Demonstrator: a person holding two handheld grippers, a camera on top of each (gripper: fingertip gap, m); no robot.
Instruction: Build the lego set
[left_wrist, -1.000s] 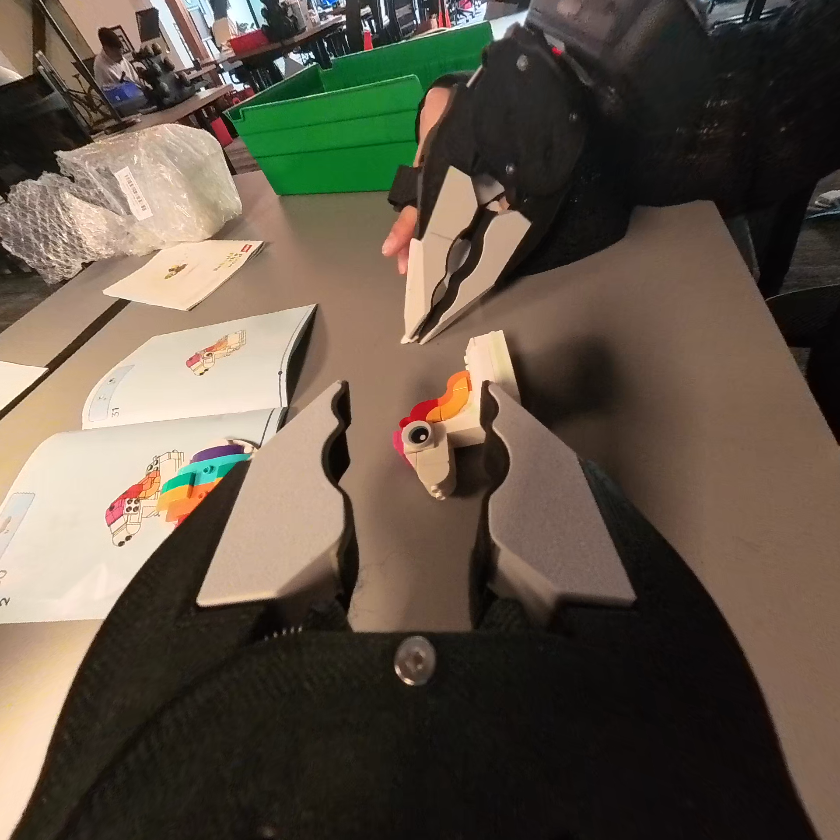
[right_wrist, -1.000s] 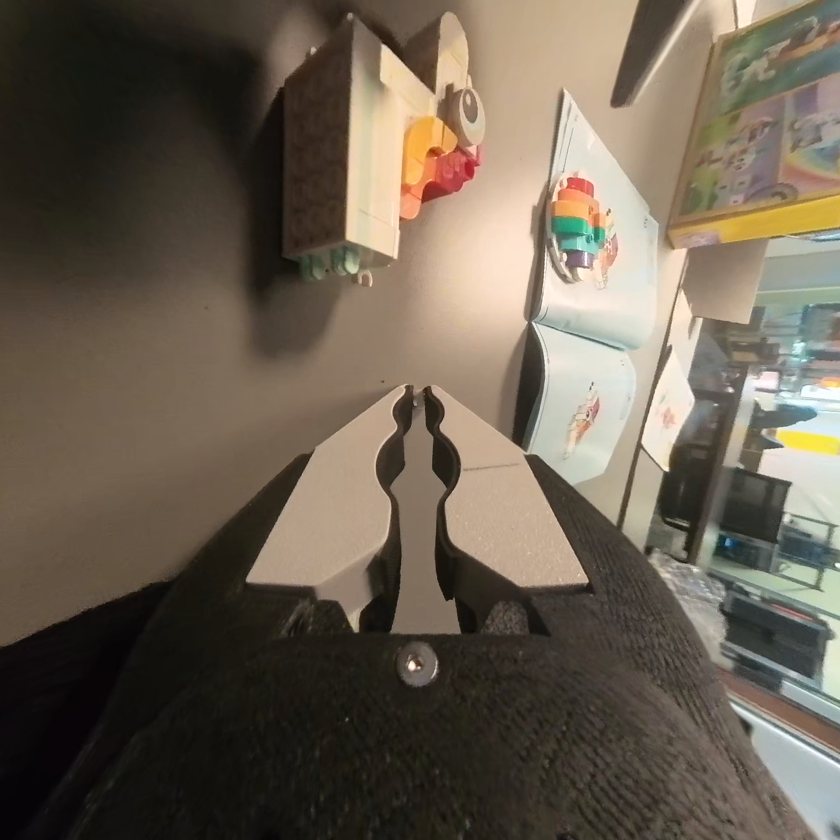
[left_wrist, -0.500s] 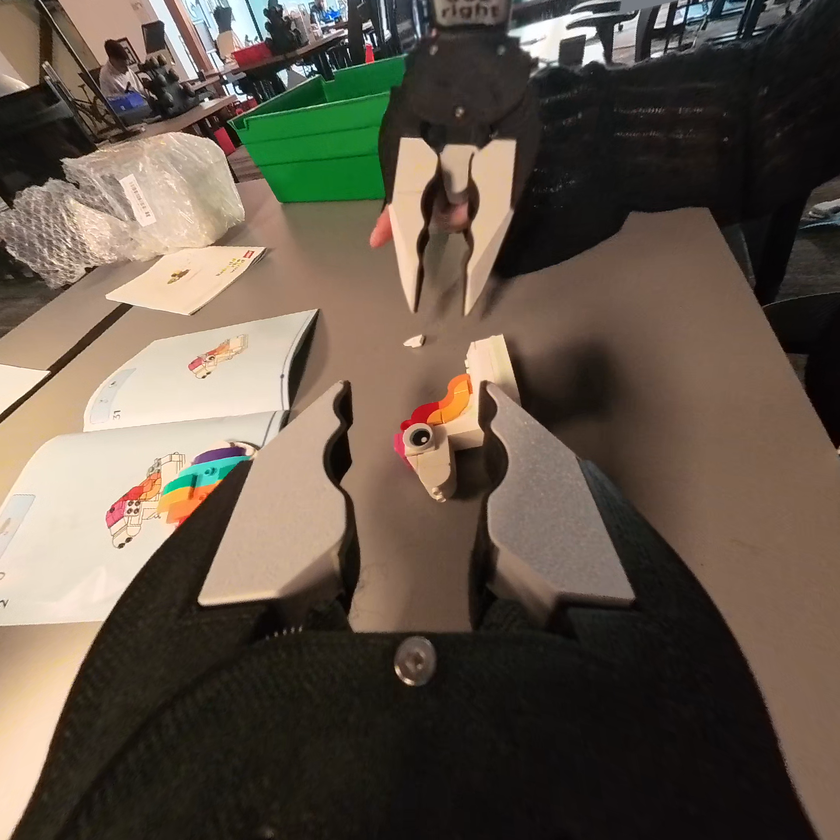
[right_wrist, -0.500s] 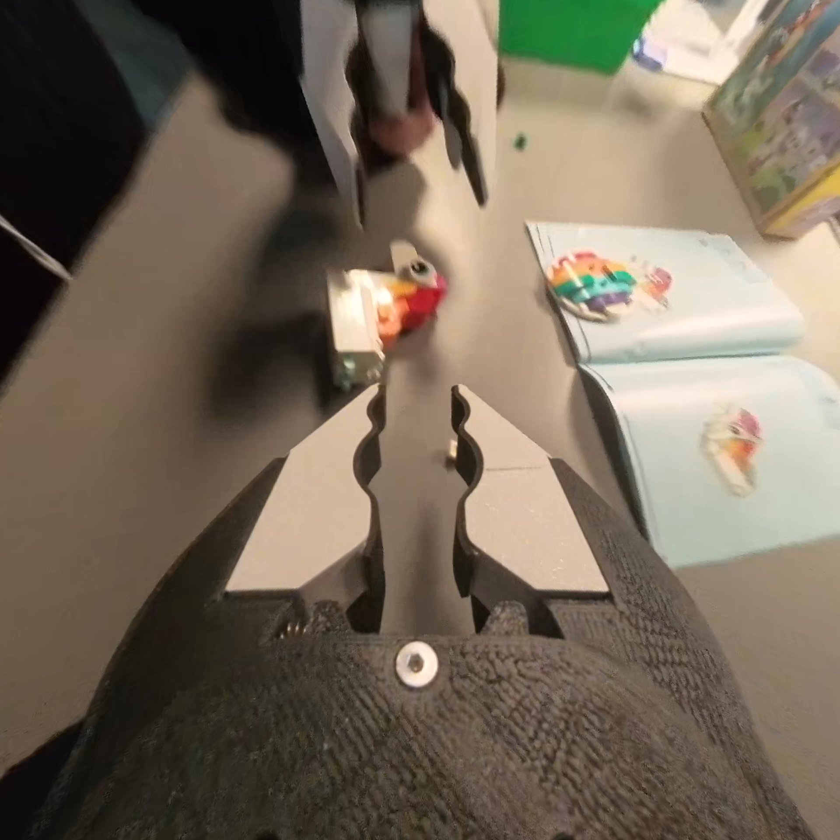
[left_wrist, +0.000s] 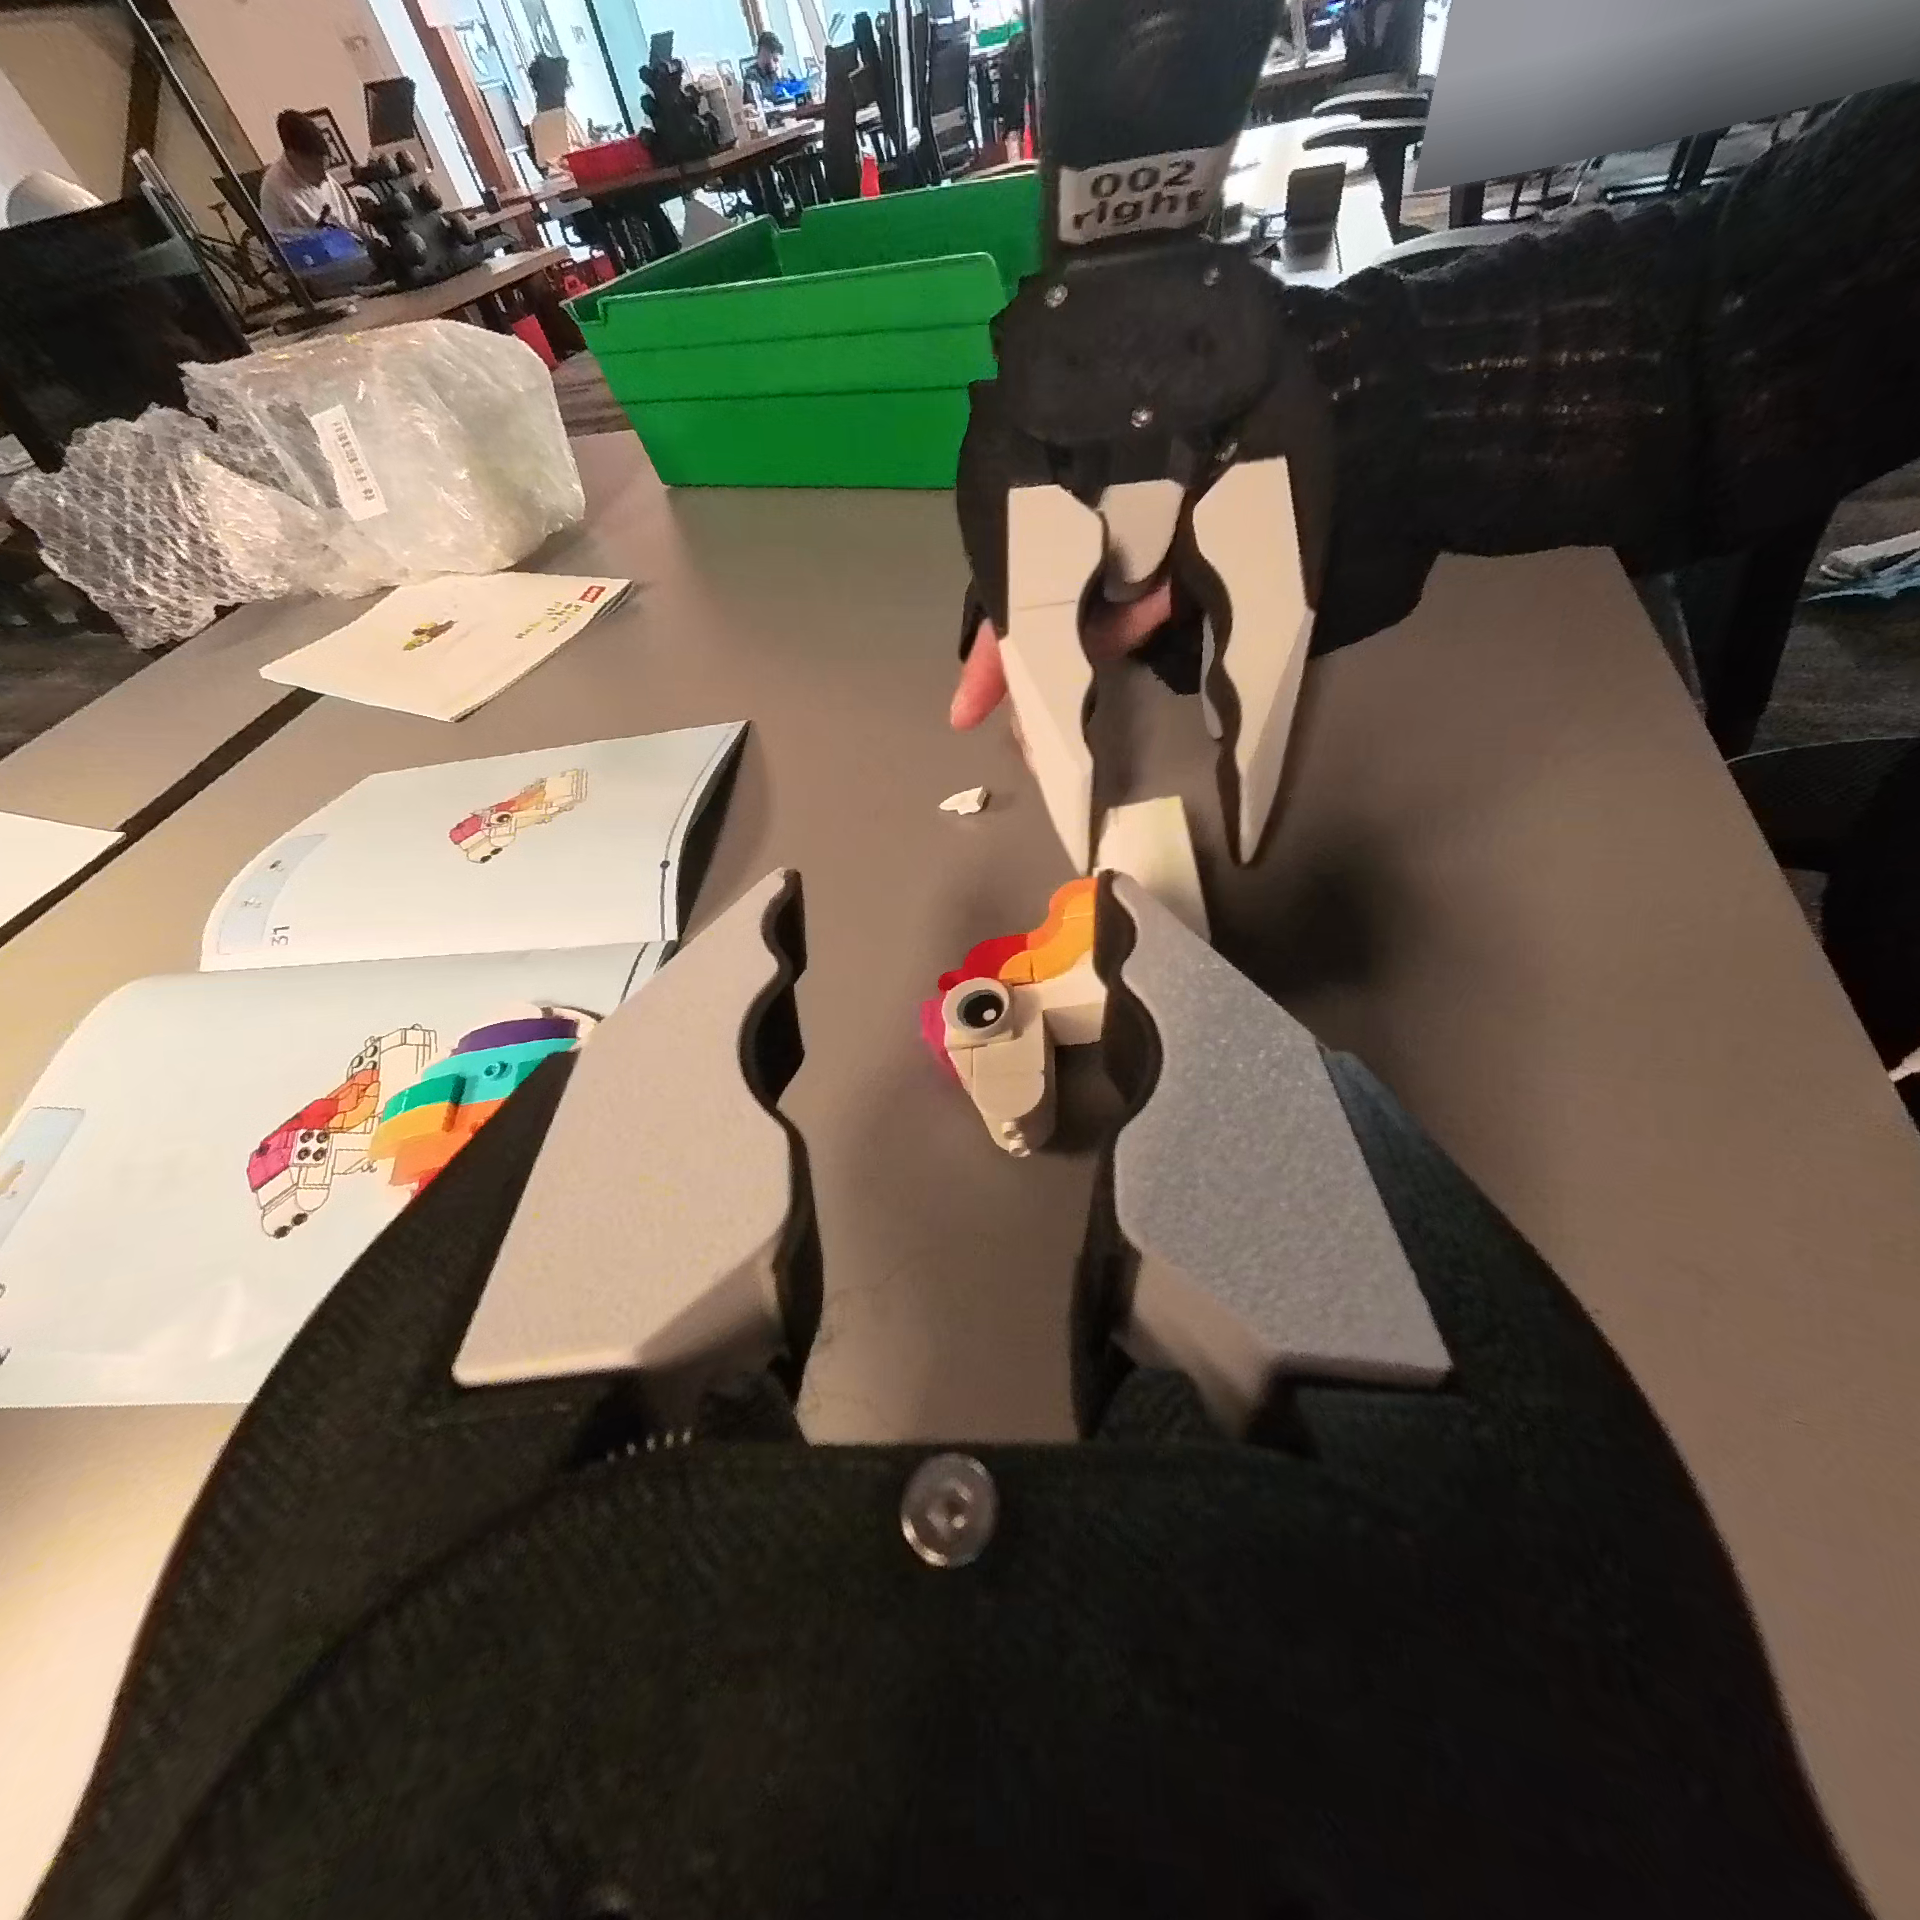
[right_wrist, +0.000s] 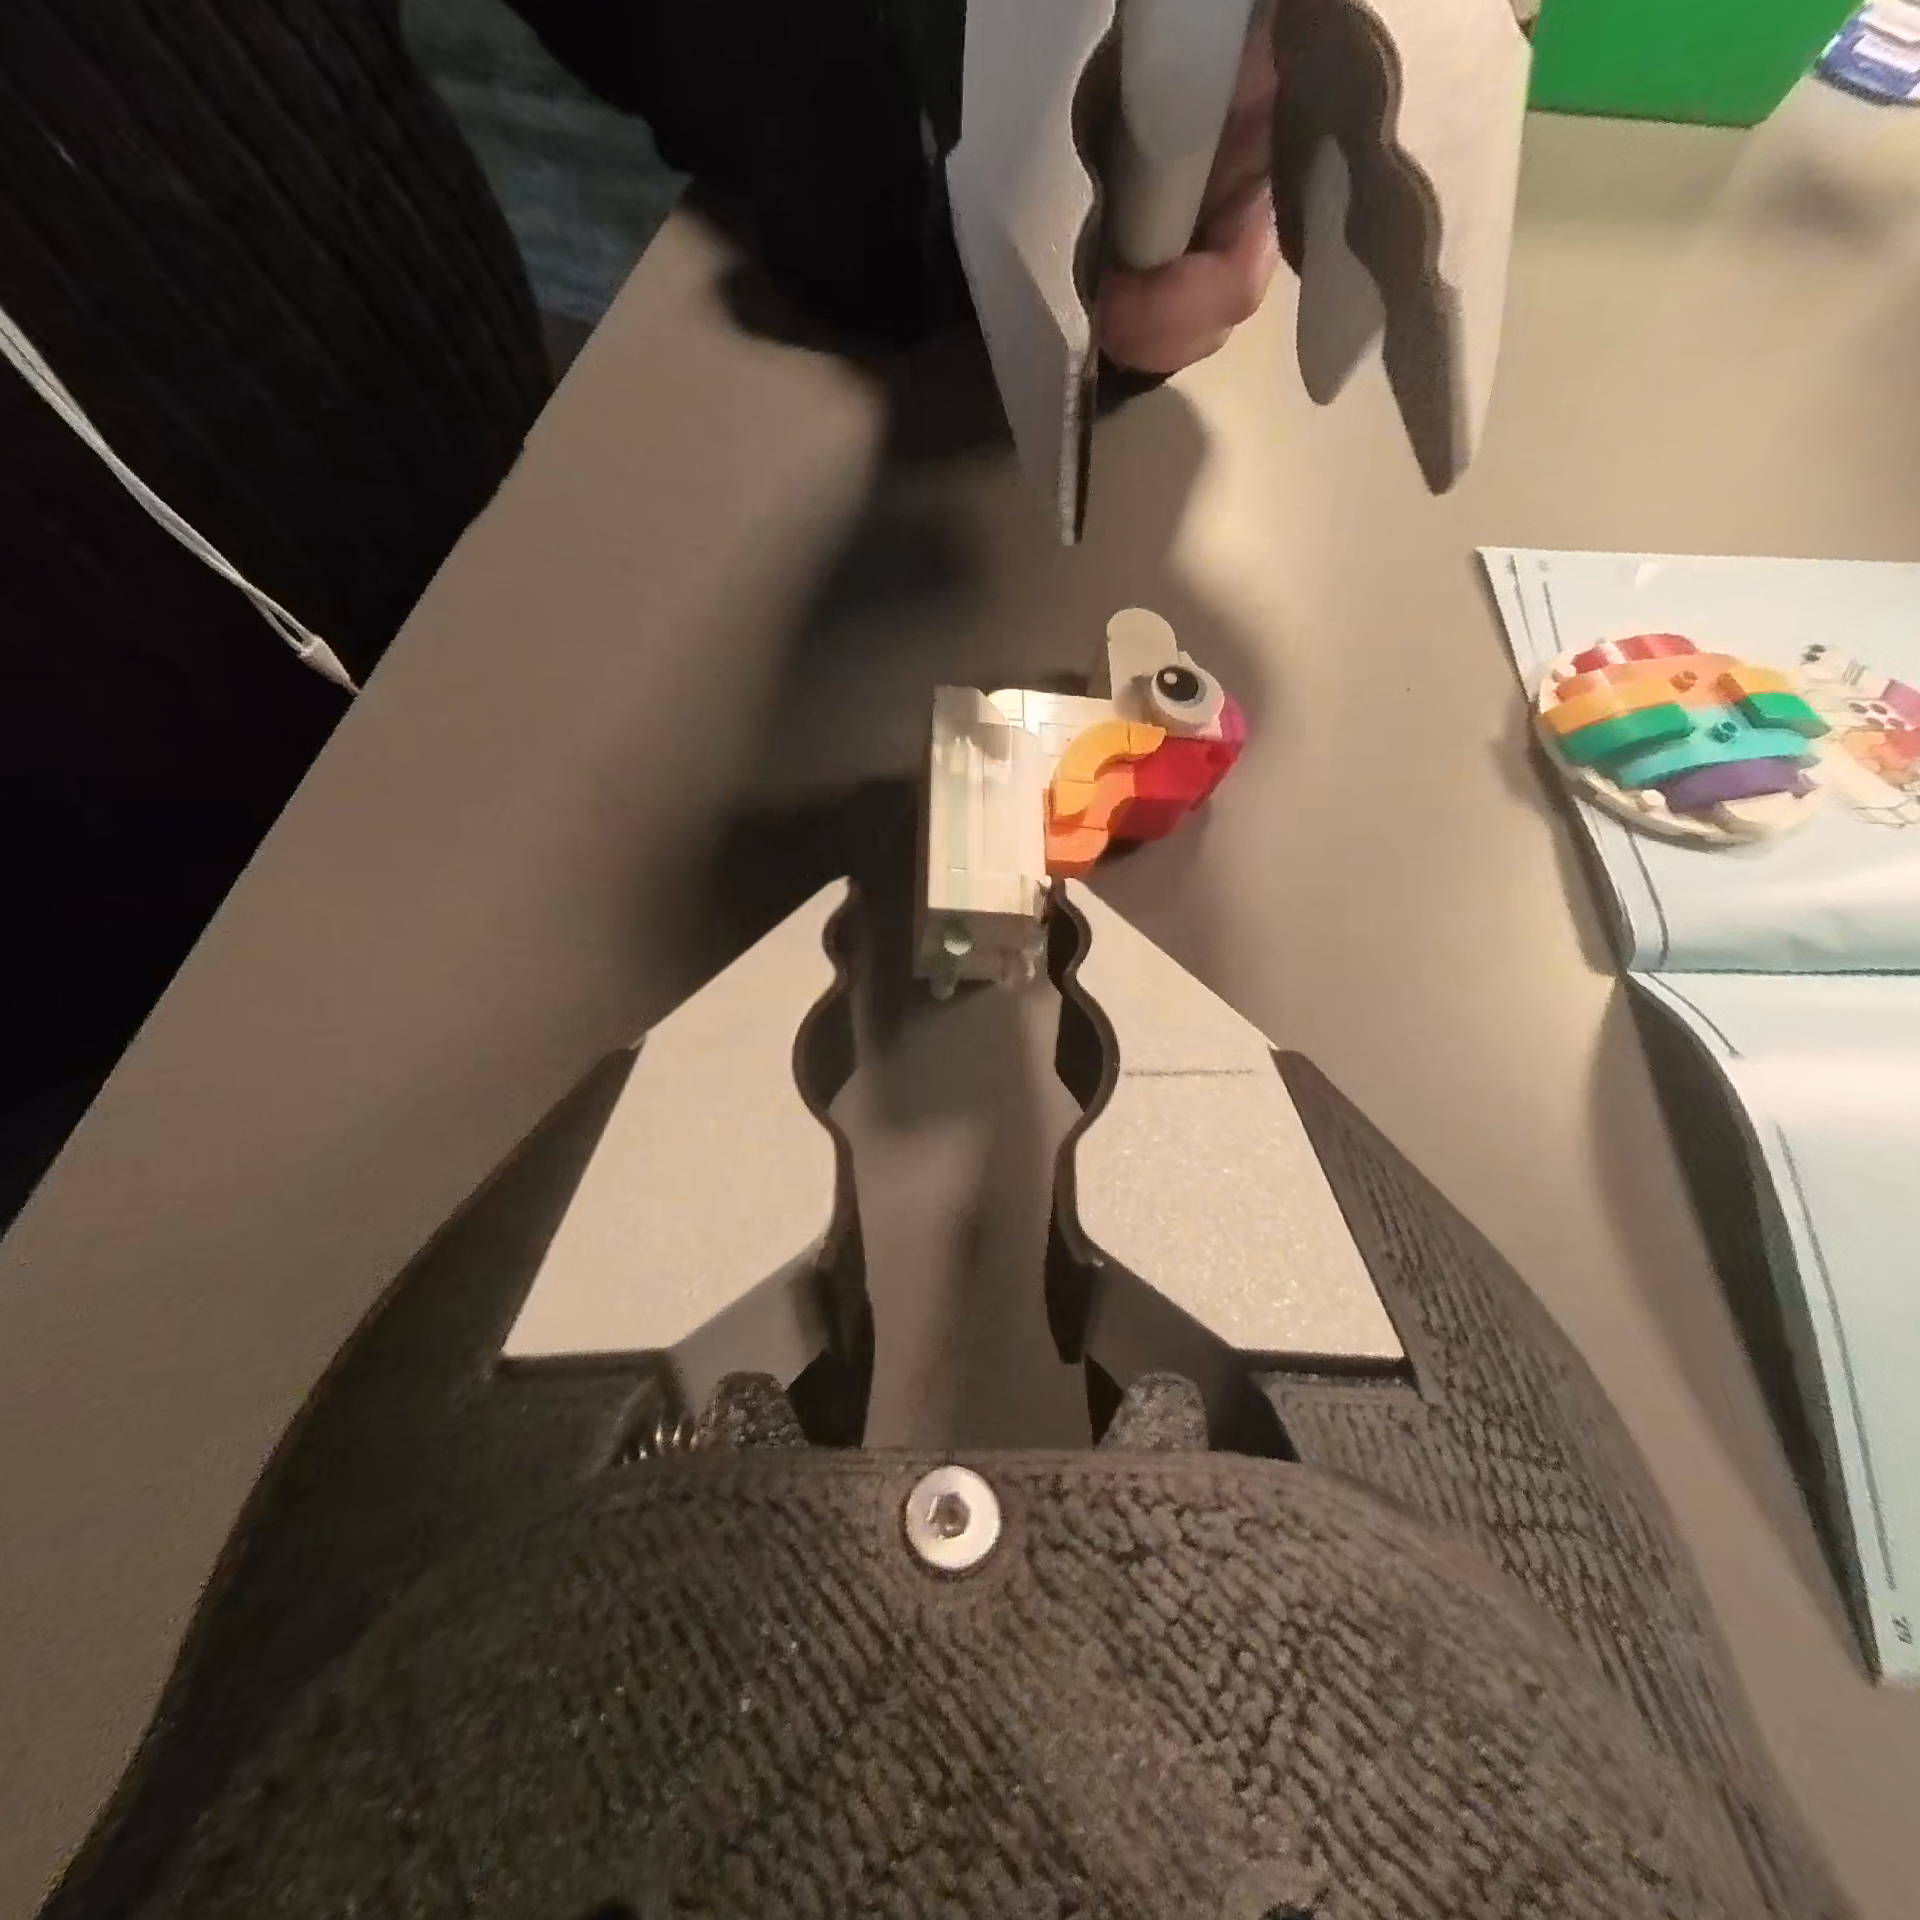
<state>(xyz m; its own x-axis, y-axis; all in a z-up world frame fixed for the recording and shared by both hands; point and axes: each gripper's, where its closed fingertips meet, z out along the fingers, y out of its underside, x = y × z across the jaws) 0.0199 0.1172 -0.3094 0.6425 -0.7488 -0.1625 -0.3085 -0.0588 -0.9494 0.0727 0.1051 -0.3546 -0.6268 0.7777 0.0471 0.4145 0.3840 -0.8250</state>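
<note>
A small lego unicorn build (left_wrist: 1013, 1023) lies on its side on the grey table (left_wrist: 1507, 1091): white body, orange and red mane, one eye. My left gripper (left_wrist: 948, 894) is open, and the head lies between its fingers, close to the right one. My right gripper (right_wrist: 951, 894) is open, its tips on either side of the build's (right_wrist: 987, 800) white rear end. It faces the left gripper (right_wrist: 1257, 499). In the left wrist view the right gripper (left_wrist: 1166, 857) reaches down from the far side. A rainbow lego piece (left_wrist: 468, 1091) lies on the open booklet (left_wrist: 436, 873).
A tiny white piece (left_wrist: 964, 800) lies on the table beyond the build. Green bins (left_wrist: 810, 364) stand at the back and bubble wrap (left_wrist: 312, 468) at the back left, with a second booklet (left_wrist: 447, 644) near it. The rainbow piece (right_wrist: 1683, 727) lies right of the build. About 8 centimetres separates my left fingertips from my right.
My right gripper has let go of the tiny white piece, turned to face the left gripper, opened wider and moved up to the build's rear end. My left gripper has stayed put.
</note>
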